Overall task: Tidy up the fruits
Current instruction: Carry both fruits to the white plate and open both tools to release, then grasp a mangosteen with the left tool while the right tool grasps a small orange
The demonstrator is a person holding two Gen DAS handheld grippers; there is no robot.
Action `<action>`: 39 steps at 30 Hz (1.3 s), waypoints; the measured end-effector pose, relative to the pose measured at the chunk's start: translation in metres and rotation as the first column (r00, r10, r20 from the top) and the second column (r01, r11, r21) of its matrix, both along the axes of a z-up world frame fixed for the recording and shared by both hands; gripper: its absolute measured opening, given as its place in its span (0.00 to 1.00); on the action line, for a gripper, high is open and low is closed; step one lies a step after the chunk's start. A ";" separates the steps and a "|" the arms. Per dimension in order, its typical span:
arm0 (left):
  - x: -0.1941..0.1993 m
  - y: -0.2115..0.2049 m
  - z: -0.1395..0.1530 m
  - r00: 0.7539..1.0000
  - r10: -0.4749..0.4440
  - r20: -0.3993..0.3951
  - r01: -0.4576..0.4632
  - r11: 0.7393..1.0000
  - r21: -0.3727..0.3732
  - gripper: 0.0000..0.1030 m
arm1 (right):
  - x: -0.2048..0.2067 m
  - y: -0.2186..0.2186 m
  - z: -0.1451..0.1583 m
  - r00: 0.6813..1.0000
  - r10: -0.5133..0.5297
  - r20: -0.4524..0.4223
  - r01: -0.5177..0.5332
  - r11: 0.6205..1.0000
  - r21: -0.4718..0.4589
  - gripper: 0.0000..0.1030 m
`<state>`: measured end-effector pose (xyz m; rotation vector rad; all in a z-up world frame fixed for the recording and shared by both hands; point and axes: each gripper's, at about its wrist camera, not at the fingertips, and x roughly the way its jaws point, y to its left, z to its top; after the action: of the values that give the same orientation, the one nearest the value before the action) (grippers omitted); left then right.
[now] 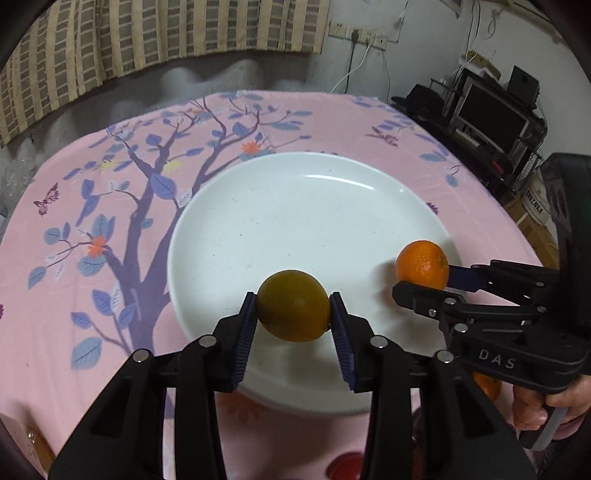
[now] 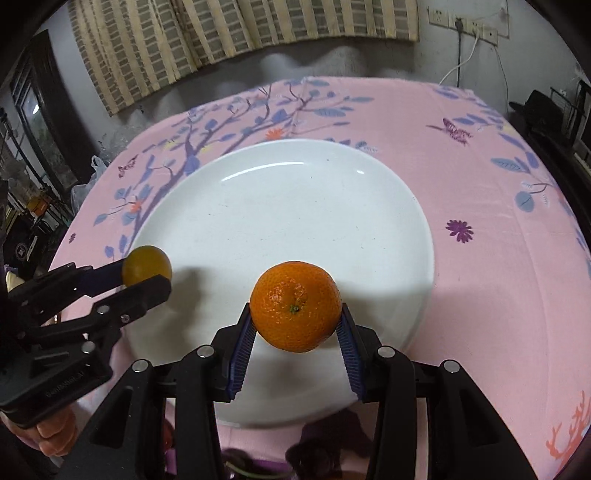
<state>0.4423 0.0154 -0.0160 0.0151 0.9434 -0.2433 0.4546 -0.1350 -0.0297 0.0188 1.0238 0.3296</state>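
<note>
Glossy plate (image 2: 388, 177), dimpled orange (image 2: 295, 306), seemingly cloth tablecloth (image 2: 480, 166)

The plate (image 2: 388, 221) is plain glossy white. It sits on a pink cloth (image 2: 498, 258) printed with a purple tree, blue-grey leaves, small orange flowers and purple butterflies. One fruit (image 1: 293, 305) is dull yellow-green, the other (image 2: 295, 306) bright orange with a green stem dot. The curtain (image 2: 221, 33) carries tan and grey checked stripes.

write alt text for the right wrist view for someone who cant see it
The right gripper holds a bright orange over the near edge of an empty white plate on a pink floral tablecloth. At left, the left gripper holds a duller yellow-green fruit by the plate's rim.
</note>
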 end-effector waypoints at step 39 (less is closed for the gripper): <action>-0.186 0.062 0.003 0.966 0.251 0.064 -0.242 0.962 -0.124 0.91 | -0.159 -0.007 0.006 0.961 0.201 0.188 -0.197 0.980 -0.041 0.50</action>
<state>0.2566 0.0776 -0.0133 -0.1971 0.8413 -0.0655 0.2953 -0.1420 -0.0234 -0.1348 0.8391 0.4939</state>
